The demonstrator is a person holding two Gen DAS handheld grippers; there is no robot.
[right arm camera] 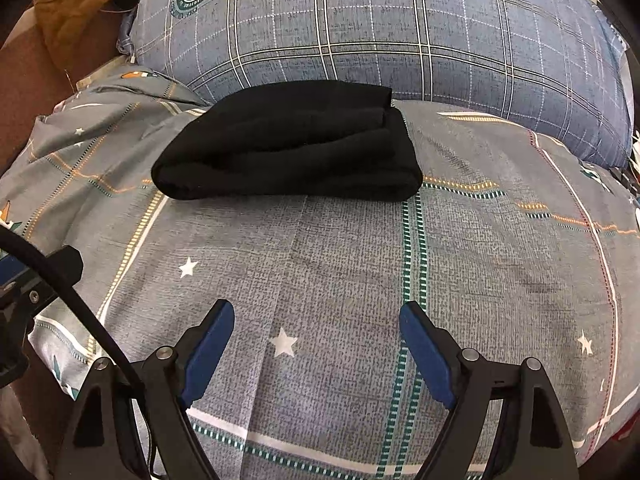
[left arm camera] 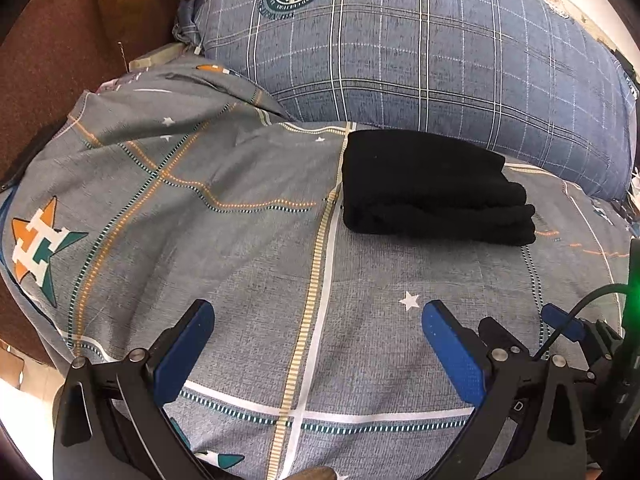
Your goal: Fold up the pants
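The pants point(left arm camera: 436, 188) lie folded into a thick black bundle on the bed, on the grey quilt point(left arm camera: 240, 260) printed with stars and stitched lines. In the left wrist view the bundle sits right of centre in the upper half of the frame, with stacked folds showing along its right edge; in the right wrist view it point(right arm camera: 288, 144) lies across the upper middle, its rounded fold facing the camera. Just behind it, filling the top of both frames, is a blue plaid pillow point(left arm camera: 420, 48) with a round crest near its upper left corner, and the far edge of the pants lies close against the foot of it. A brown cloth point(right arm camera: 76, 12) is bunched in the upper left corner of the right wrist view, beside the pillow. The left gripper point(left arm camera: 318, 316) hangs low in its frame over bare quilt, its blue-padded jaws spread wide with nothing between them, well short of the pants. The right gripper point(right arm camera: 316, 318) is the same: jaws wide apart, empty, above the quilt and clear of the bundle. At the lower right edge of the left wrist view part of the right gripper shows, with a black cable point(left arm camera: 576, 312) looping up from it and a green light at the frame's edge.
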